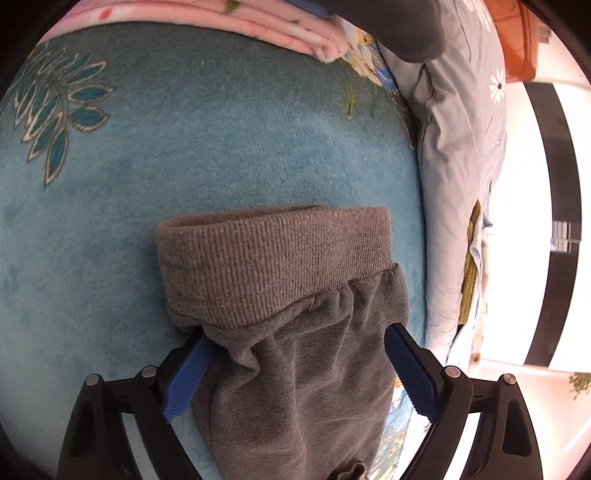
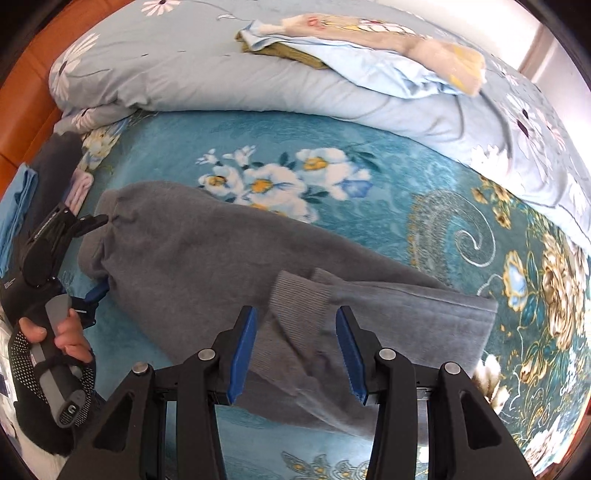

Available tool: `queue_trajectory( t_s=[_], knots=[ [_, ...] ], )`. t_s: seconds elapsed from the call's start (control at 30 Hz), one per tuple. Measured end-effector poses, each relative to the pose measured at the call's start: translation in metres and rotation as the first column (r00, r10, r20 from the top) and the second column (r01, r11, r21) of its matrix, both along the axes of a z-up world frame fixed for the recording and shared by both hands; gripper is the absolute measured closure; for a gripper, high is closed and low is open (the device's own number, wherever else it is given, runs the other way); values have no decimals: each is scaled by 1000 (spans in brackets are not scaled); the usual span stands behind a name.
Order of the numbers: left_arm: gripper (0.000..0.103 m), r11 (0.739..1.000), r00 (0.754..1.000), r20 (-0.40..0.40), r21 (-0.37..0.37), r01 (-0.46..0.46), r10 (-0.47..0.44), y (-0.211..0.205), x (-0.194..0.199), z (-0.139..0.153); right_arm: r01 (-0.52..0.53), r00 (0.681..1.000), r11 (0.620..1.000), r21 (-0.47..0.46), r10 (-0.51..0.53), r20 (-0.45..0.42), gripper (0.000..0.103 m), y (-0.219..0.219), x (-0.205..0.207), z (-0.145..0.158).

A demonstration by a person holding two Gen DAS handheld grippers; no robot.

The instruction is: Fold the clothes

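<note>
We are working on a bed spread with a teal flowered blanket [image 2: 369, 221], and the grey sweatpants [image 2: 207, 266] are lying flat near its middle, one long leg stretching toward the blanket's left side, the other end doubled over near us. The left gripper [image 1: 295, 365] is straddling the leg just behind its ribbed cuff [image 1: 273, 266], jaws standing wide; one blue pad [image 1: 184, 376] is brushing the gathered cloth, the other pad [image 1: 410, 369] standing clear, so nothing is being pinched. The right gripper [image 2: 295, 354] is hovering over a second ribbed cuff [image 2: 299, 295] near the folded end, jaws about half open with the cloth under the gap; we are not seeing the pads press on it, so we are judging it empty. The fabric is looking like thick, soft fleece: light, limp, not slippery, nothing fragile. It will sag and drag if lifted by one point. We are judging the cuffs and the gathered seam behind them the firmest places to pinch, one per gripper, keeping both layers caught together. A pale flowered quilt [image 2: 258, 85] is bunched along the blanket's far edge, and folded pink cloth [image 1: 236, 22] is sitting beyond the cuff.
</note>
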State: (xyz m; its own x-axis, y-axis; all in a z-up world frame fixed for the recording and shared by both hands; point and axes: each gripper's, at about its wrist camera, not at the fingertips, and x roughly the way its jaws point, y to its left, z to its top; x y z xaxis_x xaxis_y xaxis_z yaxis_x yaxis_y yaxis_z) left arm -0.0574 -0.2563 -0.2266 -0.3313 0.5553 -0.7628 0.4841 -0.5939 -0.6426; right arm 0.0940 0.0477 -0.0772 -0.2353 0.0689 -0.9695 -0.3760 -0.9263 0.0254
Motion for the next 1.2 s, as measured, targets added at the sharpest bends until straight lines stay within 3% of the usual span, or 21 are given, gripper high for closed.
queue_trajectory(
  t_s=[0.13, 0.43, 0.53, 0.67, 0.87, 0.93, 1.1, 1.2],
  knots=[
    [16, 1000, 1000, -6, 6, 13, -13, -2, -1, 3, -10, 1000, 1000, 15, 10, 9, 57, -12, -5, 0],
    [65, 999, 998, 46, 24, -32, 31, -19, 17, 2, -15, 1000, 1000, 12, 15, 6, 57, -26, -3, 4],
    [71, 998, 998, 41, 45, -43, 41, -25, 27, 2, -11, 1000, 1000, 4, 12, -11, 57, -27, 0, 8],
    [71, 998, 999, 36, 46, -40, 38, -26, 28, 6, -1, 999, 1000, -18, 0, -46, 57, -21, 10, 14],
    [73, 1000, 1000, 15, 10, -11, 11, -20, 22, 10, 48, 994, 997, -66, -54, -91, 57, -1, 27, 17],
    [78, 1000, 1000, 1, -4, -2, 2, -17, 19, 12, 71, 992, 994, -88, -79, -99, 57, 7, 34, 15],
    [94, 998, 994, -90, -42, 50, -54, -9, 21, 33, 89, 987, 986, -138, -106, -123, 57, 24, 46, 10],
    [96, 993, 983, -154, -75, 88, -98, -4, 24, 49, 98, 980, 979, -176, -126, -154, 57, 33, 54, 10]
  ],
)
